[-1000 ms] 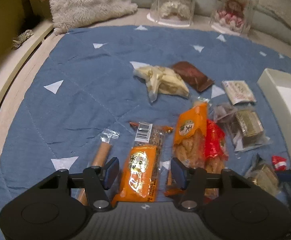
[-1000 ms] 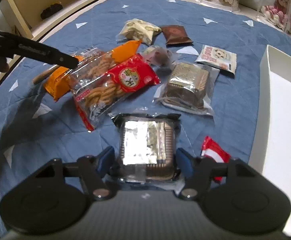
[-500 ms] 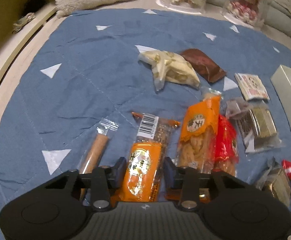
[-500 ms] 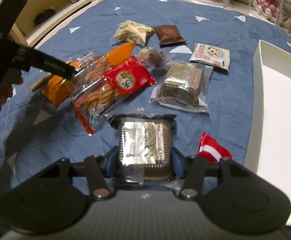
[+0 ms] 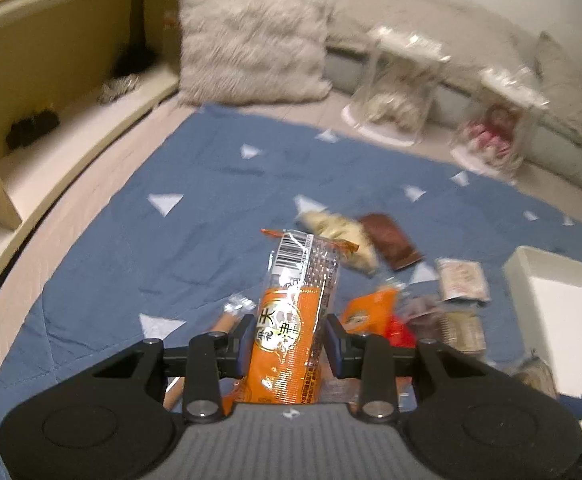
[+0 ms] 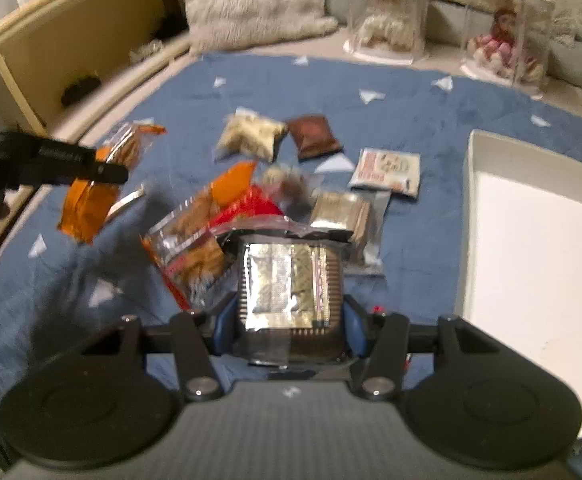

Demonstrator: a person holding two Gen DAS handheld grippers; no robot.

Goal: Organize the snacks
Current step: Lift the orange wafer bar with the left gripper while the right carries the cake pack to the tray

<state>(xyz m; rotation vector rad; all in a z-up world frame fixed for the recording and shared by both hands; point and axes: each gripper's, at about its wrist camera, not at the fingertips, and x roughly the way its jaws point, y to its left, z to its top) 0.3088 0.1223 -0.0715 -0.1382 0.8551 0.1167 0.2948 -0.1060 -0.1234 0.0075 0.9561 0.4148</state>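
- Up front in the left wrist view, my left hand-held gripper (image 5: 287, 344) is clamped on the orange snack pack (image 5: 291, 320), one pad on each long side, about halfway up the pack.
- That pack stands up out of the jaws, barcode end on top, lifted clear of the blue blanket (image 5: 139, 240).
- Beyond it on the blanket lie a pale snack bag (image 5: 341, 232) and a brown packet (image 5: 391, 244) just beside it; a small printed sachet (image 5: 461, 280) lies to their right, near the white box (image 5: 563, 308) at the right edge.
- Below my left pad a wrapped stick snack (image 5: 227, 320) shows partly; the rest of it is hidden.
- A fluffy pillow (image 5: 251, 32) sits beyond the far edge of the blanket.
- Over in the right wrist view, my right hand-held gripper (image 6: 289, 328) is closed on the silver-topped tray pack (image 6: 291, 280), pads against its left and right sides, the pack raised off the blanket.
- Behind it lie a red and orange twist-snack bag (image 6: 199, 240) and a second tray pack (image 6: 343, 216), both partly hidden by the one I hold.
- At the left of this view my other hand-held gripper holds the orange pack in the air above the blanket.
- The white box stands open at the right, just beside my held pack.
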